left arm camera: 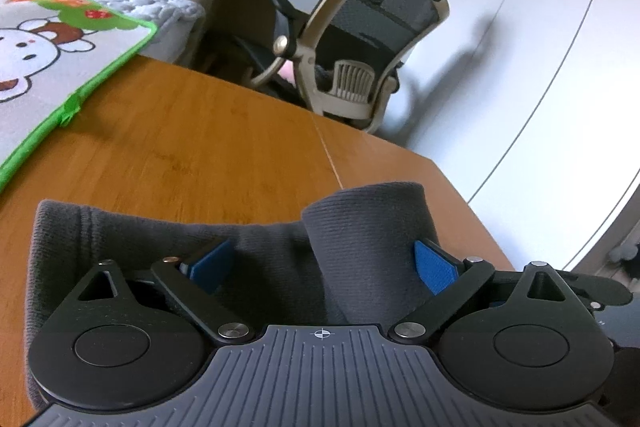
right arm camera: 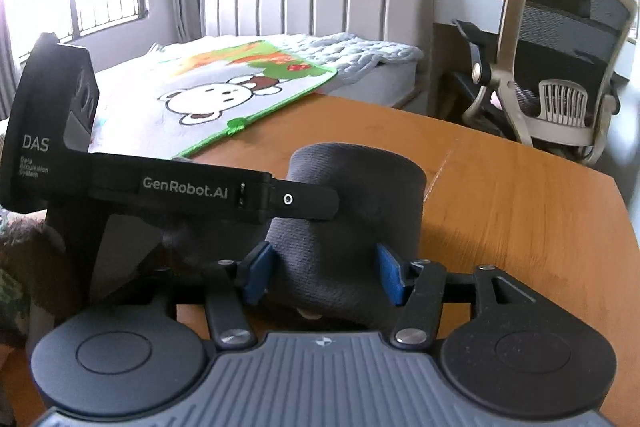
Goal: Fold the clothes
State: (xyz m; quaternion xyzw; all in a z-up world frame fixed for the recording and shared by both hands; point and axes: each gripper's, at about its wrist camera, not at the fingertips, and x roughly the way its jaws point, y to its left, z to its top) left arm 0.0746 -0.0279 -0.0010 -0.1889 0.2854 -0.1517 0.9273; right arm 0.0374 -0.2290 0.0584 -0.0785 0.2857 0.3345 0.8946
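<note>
A dark grey knit garment lies on the wooden table, with a thick rolled fold rising from it. My left gripper is open, its blue pads standing either side of the cloth. In the right wrist view the same grey fold sits between my right gripper's blue pads, which stand wide on both sides of it. The left gripper's black body crosses in front of the cloth at the left.
A bed with a cartoon bear blanket edged in green adjoins the table's far left. A mesh office chair stands beyond the table's far edge. The table's right edge drops off to a white floor.
</note>
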